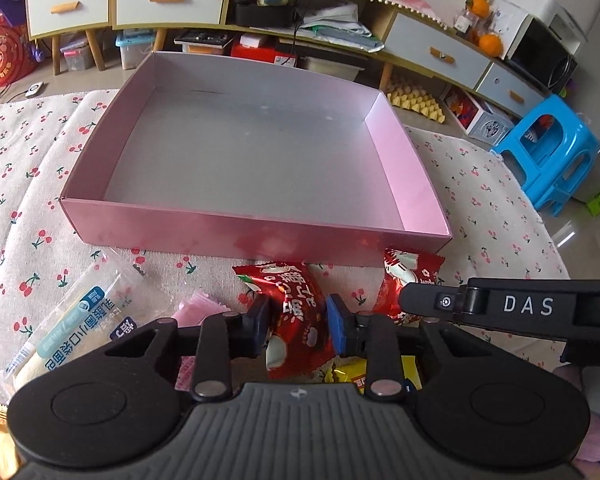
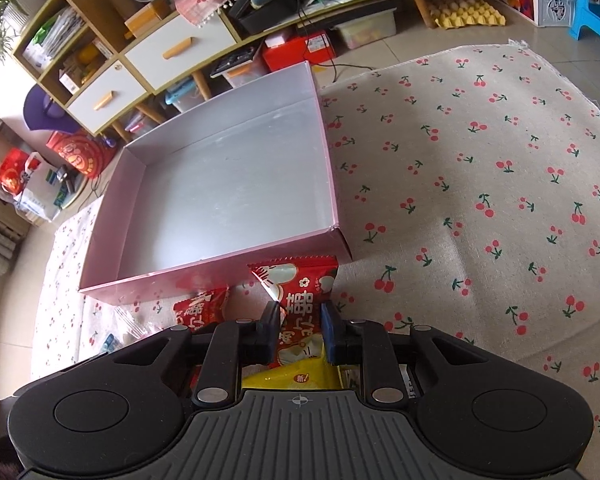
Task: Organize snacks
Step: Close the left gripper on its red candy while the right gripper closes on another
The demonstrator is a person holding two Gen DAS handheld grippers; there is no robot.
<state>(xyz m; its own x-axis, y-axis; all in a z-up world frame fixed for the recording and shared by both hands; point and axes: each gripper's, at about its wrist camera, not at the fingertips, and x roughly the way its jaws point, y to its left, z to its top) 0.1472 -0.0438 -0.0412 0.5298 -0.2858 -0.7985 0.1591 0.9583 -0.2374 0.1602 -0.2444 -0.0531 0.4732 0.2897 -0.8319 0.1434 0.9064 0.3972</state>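
Both grippers clamp red snack packets at the near edge of the cherry-print cloth.

Left gripper (image 1: 296,326) jaws pinch one red foil snack packet (image 1: 296,316); right gripper (image 2: 300,330) jaws pinch a second red foil packet (image 2: 300,292). Just beyond both lies the shallow pink cardboard box (image 1: 240,236).

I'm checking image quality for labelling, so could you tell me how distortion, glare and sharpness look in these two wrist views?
Left wrist view: strong fisheye bowing along the cabinet; the pink box front wall glossily mirrors the red snack packet; dark corners. Right wrist view: shelves curve sharply; pale sheen on the box floor; packet print stays legible, edges soften.
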